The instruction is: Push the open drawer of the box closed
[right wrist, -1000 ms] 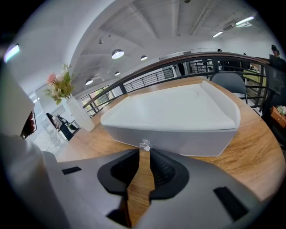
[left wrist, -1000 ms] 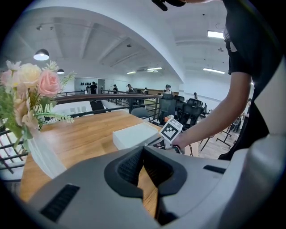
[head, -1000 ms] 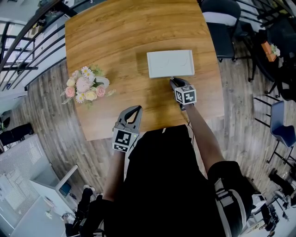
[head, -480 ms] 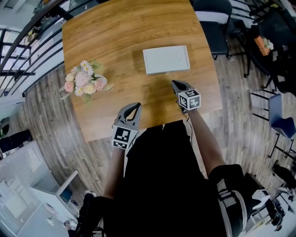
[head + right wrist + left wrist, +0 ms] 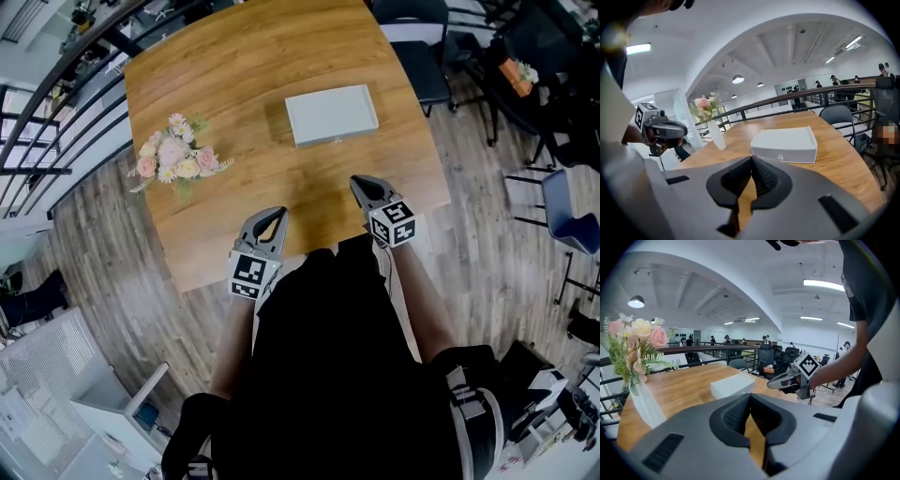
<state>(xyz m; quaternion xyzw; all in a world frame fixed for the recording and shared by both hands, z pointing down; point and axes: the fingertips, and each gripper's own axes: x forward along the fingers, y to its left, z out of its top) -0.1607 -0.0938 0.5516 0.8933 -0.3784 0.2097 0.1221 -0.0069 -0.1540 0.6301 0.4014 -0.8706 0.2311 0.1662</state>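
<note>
looking down in the head view, my right gripper (image 5: 362, 185) has backed off to the table's (image 5: 216, 75) near edge, well apart from the box (image 5: 331, 114) it touched a second ago. left gripper view: jaws clenched on nothing. right gripper view: jaws clenched and empty too; the drawer (image 5: 783, 154) looks flush, so i judge it closed.

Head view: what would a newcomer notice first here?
The white box sits alone toward the far side of the wooden table, and its drawer faces the person and looks flush. A vase of pink and white flowers stands near the table's left edge. At the near edge, the left gripper and right gripper hover apart from the box, both shut and empty.
</note>
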